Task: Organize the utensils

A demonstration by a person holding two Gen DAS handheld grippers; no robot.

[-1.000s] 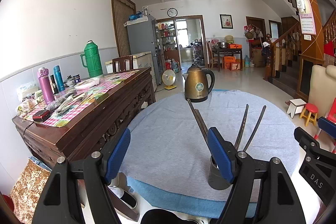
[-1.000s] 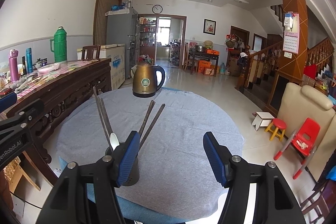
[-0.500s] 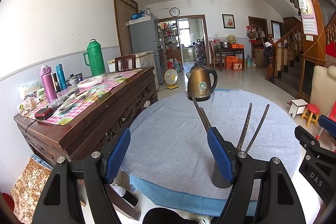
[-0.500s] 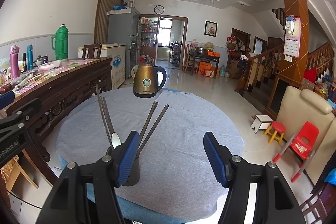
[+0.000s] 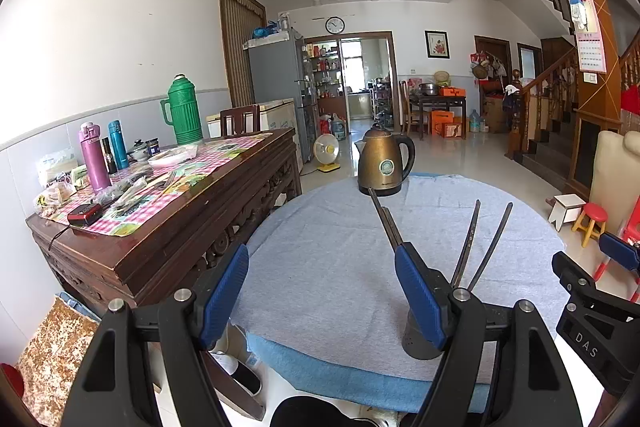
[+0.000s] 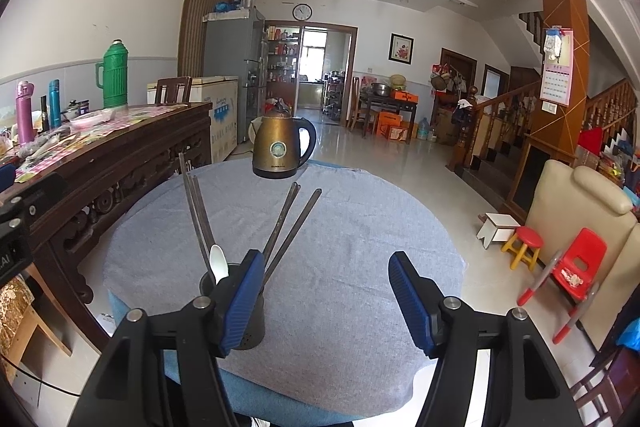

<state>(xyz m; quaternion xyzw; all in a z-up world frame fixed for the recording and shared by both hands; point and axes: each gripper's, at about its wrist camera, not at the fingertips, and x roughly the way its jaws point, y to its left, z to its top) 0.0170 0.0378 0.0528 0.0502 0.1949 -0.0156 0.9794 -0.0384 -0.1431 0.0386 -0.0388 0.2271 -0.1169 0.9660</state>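
We hold both grippers above the near edge of the round table (image 5: 344, 267), which is covered with a grey-blue cloth. Our left gripper (image 5: 320, 291) stands wide apart and grips nothing; our right gripper (image 6: 324, 295) is likewise spread wide with nothing between its blue pads.

The dark utensil holder (image 6: 246, 323) stands upright on the cloth near the table's front edge. In the right wrist view it sits just behind our left finger pad, partly hidden by it; in the left wrist view it shows behind the right pad (image 5: 418, 293). Dark chopsticks (image 6: 286, 223) lean out of it in two pairs, one tilting left, one right, and a white spoon (image 6: 218, 263) rests inside with its bowl upward.

A bronze electric kettle (image 5: 384, 163) stands at the far side of the table, well apart from the holder. A wooden sideboard (image 5: 172, 223) lies to the left.
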